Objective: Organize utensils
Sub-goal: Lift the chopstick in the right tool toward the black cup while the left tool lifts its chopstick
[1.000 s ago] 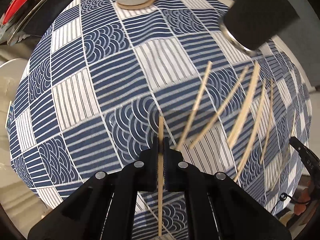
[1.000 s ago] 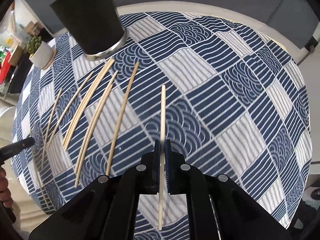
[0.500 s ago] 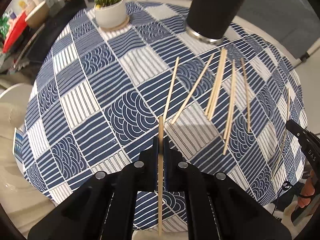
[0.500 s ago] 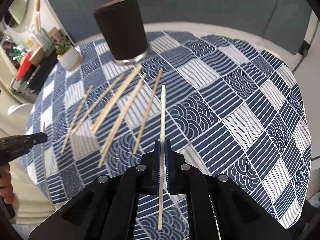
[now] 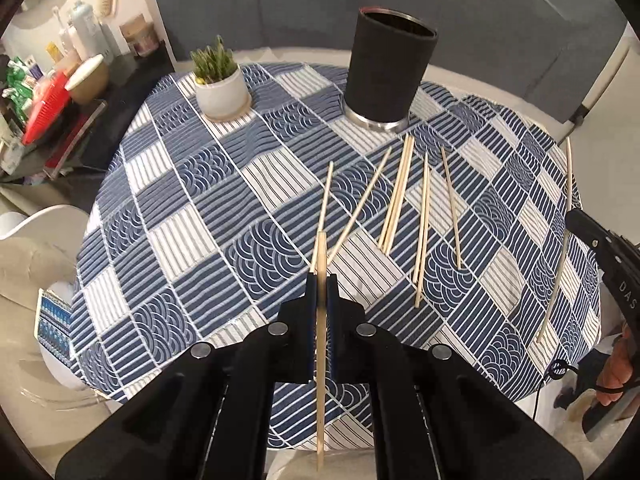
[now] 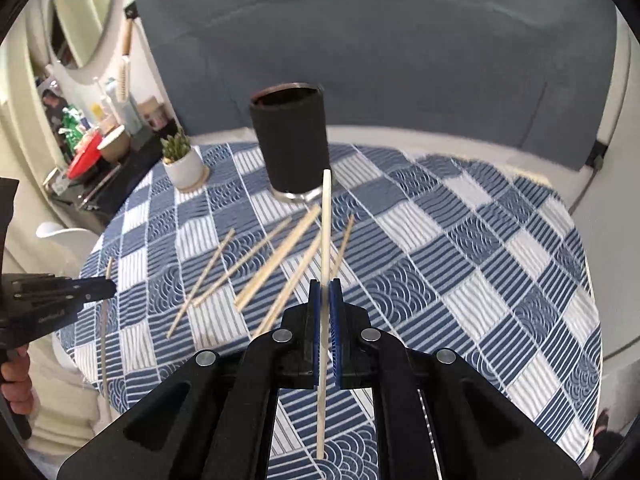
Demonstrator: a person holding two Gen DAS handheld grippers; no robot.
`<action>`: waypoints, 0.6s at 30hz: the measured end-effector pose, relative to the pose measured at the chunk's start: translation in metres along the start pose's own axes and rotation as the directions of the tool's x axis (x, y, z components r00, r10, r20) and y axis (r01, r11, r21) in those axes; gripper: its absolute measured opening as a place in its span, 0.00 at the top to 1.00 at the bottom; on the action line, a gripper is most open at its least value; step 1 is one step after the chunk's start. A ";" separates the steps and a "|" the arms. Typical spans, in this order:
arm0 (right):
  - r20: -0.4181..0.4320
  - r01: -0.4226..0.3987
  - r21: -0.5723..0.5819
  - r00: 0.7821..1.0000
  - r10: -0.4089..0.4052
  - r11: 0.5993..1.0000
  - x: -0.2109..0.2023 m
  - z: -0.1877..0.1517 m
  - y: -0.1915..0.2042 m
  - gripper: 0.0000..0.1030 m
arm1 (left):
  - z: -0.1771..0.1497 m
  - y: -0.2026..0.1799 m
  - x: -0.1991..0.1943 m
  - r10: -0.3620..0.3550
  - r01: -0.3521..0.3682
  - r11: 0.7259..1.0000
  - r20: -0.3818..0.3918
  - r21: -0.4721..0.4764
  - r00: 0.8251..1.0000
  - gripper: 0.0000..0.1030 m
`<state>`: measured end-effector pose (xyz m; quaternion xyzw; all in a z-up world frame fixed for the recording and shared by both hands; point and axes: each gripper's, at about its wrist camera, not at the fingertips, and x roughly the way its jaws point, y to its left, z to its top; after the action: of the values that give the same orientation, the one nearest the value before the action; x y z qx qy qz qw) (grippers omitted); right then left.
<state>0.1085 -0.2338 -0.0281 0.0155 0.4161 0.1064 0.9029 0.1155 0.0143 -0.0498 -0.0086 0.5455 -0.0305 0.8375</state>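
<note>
1. Left wrist view: the left gripper (image 5: pixel 320 280) has its jaws pressed together on a single chopstick (image 5: pixel 320 344). The stick runs straight through the narrow gap between the two blue pads; a short piece pokes out past the tips toward the black cup (image 5: pixel 386 76), and a longer piece trails back under the gripper body.
2. Same view: the black cup stands upright on the blue patterned tablecloth (image 5: pixel 208 236), at the far side of the round table. Loose chopsticks (image 5: pixel 398 196) lie flat on the cloth just in front of the cup, fanned out with their far ends toward its metal base. None of them touches the left gripper.
3. Same view: a small potted plant (image 5: pixel 218 80) sits left of the cup. Far right of the cup, the right gripper (image 5: pixel 600 256) shows at the picture's edge with a second chopstick (image 5: pixel 562 240) in it, held above the cloth.
4. Right wrist view: the right gripper (image 6: pixel 325 286) also has its jaws closed, pinching its stick (image 6: pixel 325 240). The stick passes between the pads lengthwise, its long front part reaching up so that its tip overlaps the lower edge of the cup (image 6: pixel 290 140) in the picture.
5. Same view: the loose sticks (image 6: pixel 276 256) lie on the cloth (image 6: pixel 460 260) in front of the cup, blurred. Left of the cup stands the plant (image 6: pixel 182 160); at the left edge, the left gripper (image 6: pixel 100 290) is held by a hand (image 6: pixel 16 384).
</note>
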 end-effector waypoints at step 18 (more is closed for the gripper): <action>0.297 -0.108 -0.065 0.947 0.122 0.992 -0.057 0.091 0.029 0.95 | 0.073 0.000 -0.085 0.020 -0.023 1.000 0.261 0.010 0.965 0.95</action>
<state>0.1364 -0.2117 0.0772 0.0338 0.2697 0.1653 0.9480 0.1478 0.0183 0.0572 -0.0013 0.4305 -0.0235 0.9023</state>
